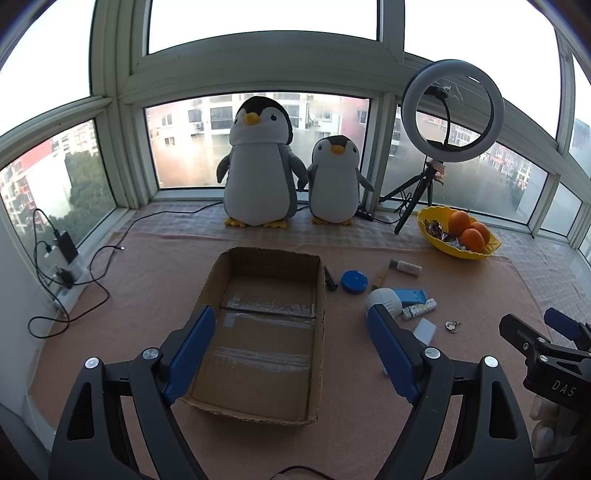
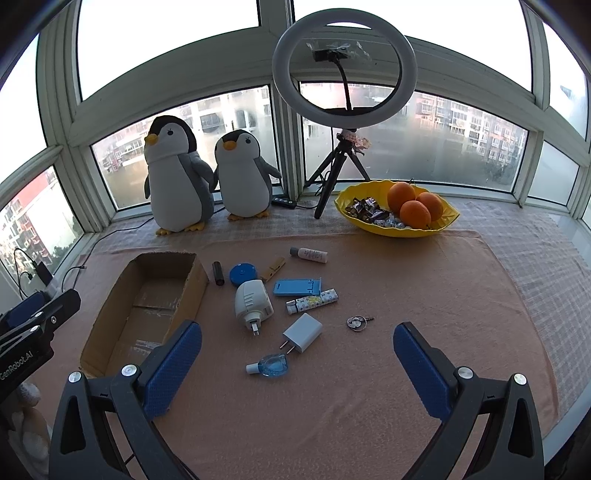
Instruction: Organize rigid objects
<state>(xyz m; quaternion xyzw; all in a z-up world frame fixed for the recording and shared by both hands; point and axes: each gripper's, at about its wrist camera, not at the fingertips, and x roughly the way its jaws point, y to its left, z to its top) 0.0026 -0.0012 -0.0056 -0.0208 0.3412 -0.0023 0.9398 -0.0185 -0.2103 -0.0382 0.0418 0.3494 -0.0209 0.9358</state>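
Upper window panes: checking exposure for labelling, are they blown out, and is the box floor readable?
Left wrist: upper panes clip to white; box floor shows tape glare. Right wrist: panes clip too; frames bow from fisheye.

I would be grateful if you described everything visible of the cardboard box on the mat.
The cardboard box is a shallow, open-topped tray of plain brown corrugated card with rough-cut rims. Its floor shows flap seams and strips of clear tape, and nothing lies inside. It sits flat on the pink mat, left of the scattered small items; a dark cylinder lies just off its right wall. The open left gripper hovers over its near end without touching it.
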